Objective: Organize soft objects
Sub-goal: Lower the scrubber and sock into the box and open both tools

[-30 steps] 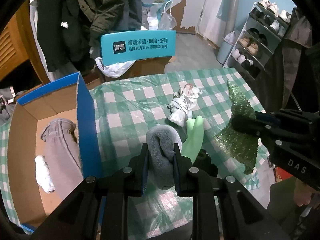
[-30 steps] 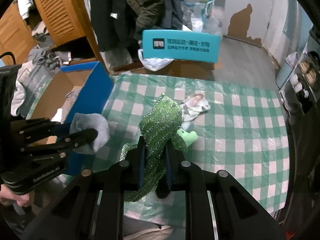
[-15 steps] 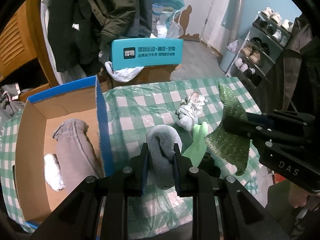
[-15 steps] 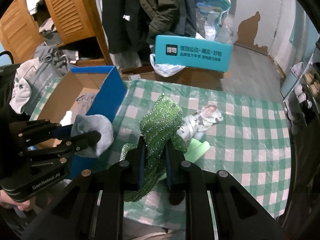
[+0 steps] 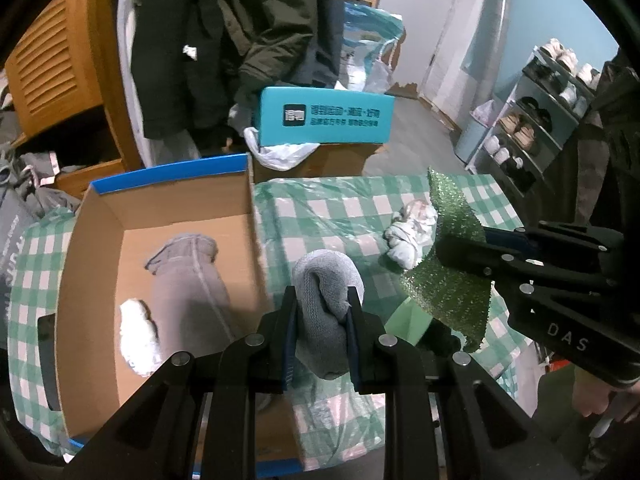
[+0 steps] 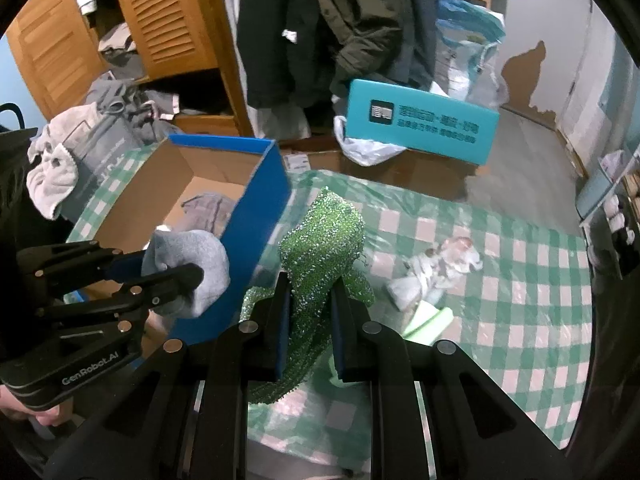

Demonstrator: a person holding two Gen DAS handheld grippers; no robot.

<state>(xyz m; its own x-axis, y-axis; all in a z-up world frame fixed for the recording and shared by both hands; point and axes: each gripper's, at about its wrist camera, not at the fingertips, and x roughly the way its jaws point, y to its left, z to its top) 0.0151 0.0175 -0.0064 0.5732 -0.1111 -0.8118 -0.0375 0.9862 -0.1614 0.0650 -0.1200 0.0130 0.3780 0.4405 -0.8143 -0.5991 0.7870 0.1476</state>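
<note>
My left gripper (image 5: 321,300) is shut on a rolled grey sock (image 5: 324,312), held above the table just right of the blue-edged cardboard box (image 5: 168,208); the sock also shows in the right wrist view (image 6: 192,268). My right gripper (image 6: 308,296) is shut on a sparkly green cloth (image 6: 320,256), which also hangs at right in the left wrist view (image 5: 452,264). In the box lie a grey garment (image 5: 188,292) and a white fluffy piece (image 5: 138,336). A white patterned rag (image 5: 412,236) and a light green item (image 6: 430,322) lie on the checked table (image 6: 520,280).
A teal box with printed text (image 5: 324,120) stands behind the table over a plastic bag. Dark coats (image 5: 240,40) hang behind. A shoe rack (image 5: 536,112) is at the right. A wooden louvred cabinet (image 6: 160,20) and piled clothes are at the left.
Both grippers have moved left toward the box, each keeping its hold. The box now fills more of the left wrist view and its blue wall is closer in the right wrist view.
</note>
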